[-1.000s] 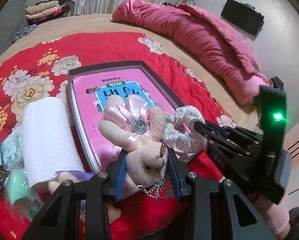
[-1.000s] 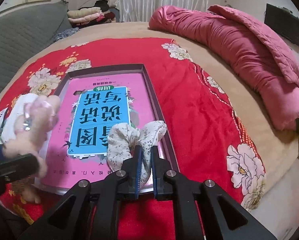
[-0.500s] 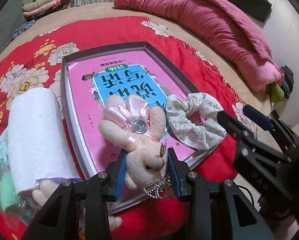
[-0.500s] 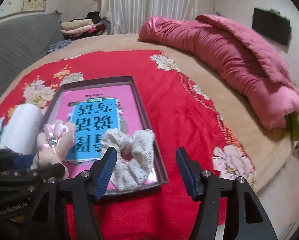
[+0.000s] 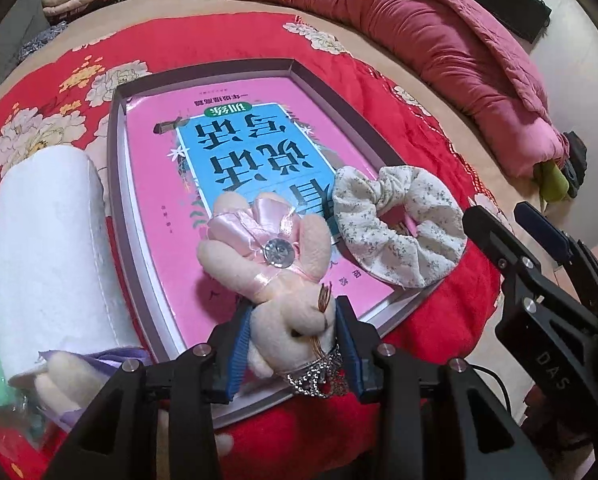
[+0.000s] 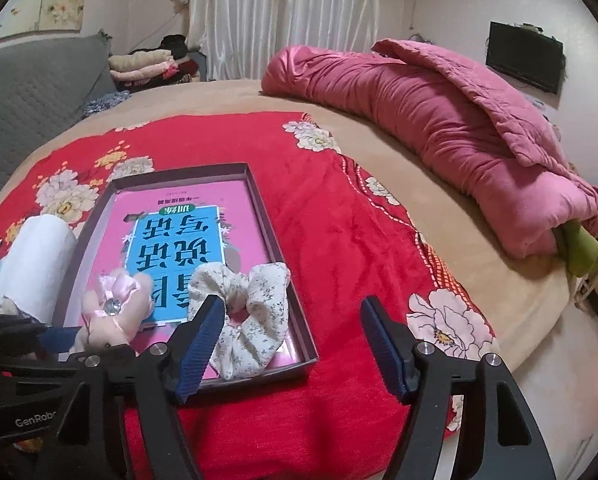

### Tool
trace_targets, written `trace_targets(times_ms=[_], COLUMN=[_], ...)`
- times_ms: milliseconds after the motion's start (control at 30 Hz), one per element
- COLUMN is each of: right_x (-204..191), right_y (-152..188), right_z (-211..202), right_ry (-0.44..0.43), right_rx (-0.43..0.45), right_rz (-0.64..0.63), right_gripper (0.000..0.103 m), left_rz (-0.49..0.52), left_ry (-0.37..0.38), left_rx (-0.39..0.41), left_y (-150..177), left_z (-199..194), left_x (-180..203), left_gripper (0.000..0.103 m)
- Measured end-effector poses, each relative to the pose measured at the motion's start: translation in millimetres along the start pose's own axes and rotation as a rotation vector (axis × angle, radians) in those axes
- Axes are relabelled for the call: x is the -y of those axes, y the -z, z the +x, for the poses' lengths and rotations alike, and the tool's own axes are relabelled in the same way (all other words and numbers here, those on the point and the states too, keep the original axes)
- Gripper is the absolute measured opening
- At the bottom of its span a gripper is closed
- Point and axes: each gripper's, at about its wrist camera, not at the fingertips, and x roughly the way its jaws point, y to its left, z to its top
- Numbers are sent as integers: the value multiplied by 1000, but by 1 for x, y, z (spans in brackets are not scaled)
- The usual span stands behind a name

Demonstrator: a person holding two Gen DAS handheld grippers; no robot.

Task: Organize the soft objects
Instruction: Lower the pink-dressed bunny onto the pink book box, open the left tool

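A shallow grey tray (image 5: 117, 184) lies on the red floral blanket with a pink and blue book (image 5: 235, 152) in it. My left gripper (image 5: 295, 340) is shut on a pink plush bunny (image 5: 275, 280) whose ears lie over the book. A white floral scrunchie (image 5: 395, 228) rests at the tray's near right corner. My right gripper (image 6: 295, 344) is open and empty, just behind the scrunchie (image 6: 247, 320). The bunny (image 6: 115, 312) and the tray (image 6: 267, 216) show in the right wrist view too.
A white paper roll (image 5: 47, 248) lies left of the tray, with a second plush toy (image 5: 71, 384) and green packets by it. A rolled pink quilt (image 6: 439, 128) lies along the bed's right side. Folded clothes (image 6: 143, 66) sit at the far edge.
My right gripper opened, let go of the scrunchie in the tray and drew back. My left gripper kept hold of the bunny and stayed over the tray's near edge.
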Motion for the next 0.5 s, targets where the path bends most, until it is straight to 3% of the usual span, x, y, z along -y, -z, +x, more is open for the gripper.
trace_targets(times_ms=[167, 500], right_x=[-4, -12], right_y=[0, 0], right_z=[-1, 0], right_ry=[2, 1], right_rx=[4, 6], right_rz=[-23, -62], right_gripper=[72, 73], left_rz=[-2, 6], left_ry=[-15, -20], left_rx=[-14, -5], left_y=[0, 1], left_z=[2, 0], left_x=[-1, 5], left_gripper=[41, 55])
